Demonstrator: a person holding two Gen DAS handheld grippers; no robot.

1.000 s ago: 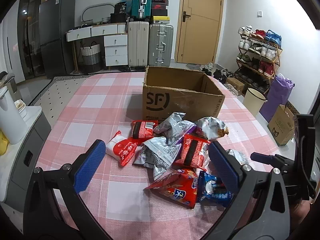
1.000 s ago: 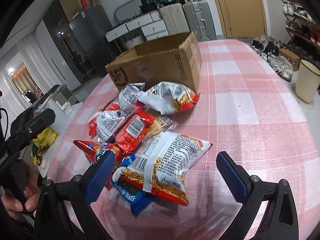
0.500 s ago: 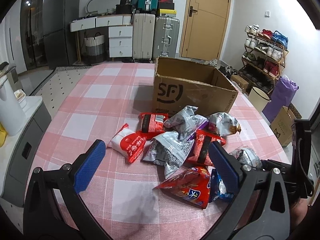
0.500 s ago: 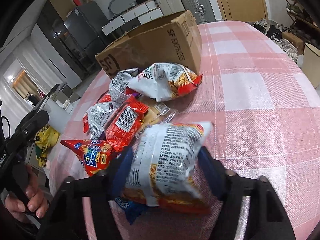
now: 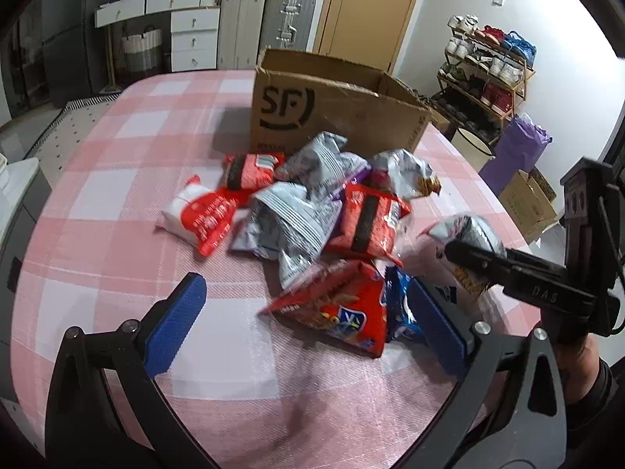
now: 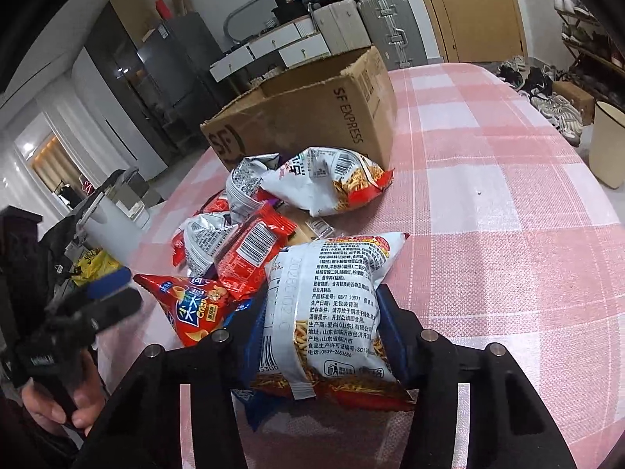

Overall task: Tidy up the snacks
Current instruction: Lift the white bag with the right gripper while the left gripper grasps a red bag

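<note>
Right gripper [image 6: 318, 336] jaws closing on the white noodle-snack bag [image 6: 332, 305]; left gripper [image 5: 308, 320] dips toward the pile's near side.

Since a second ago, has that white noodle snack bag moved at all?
Yes. The white noodle bag has come up off the pink checked tablecloth, closing right gripper squeezing its sides; the cardboard box behind stayed put.
</note>
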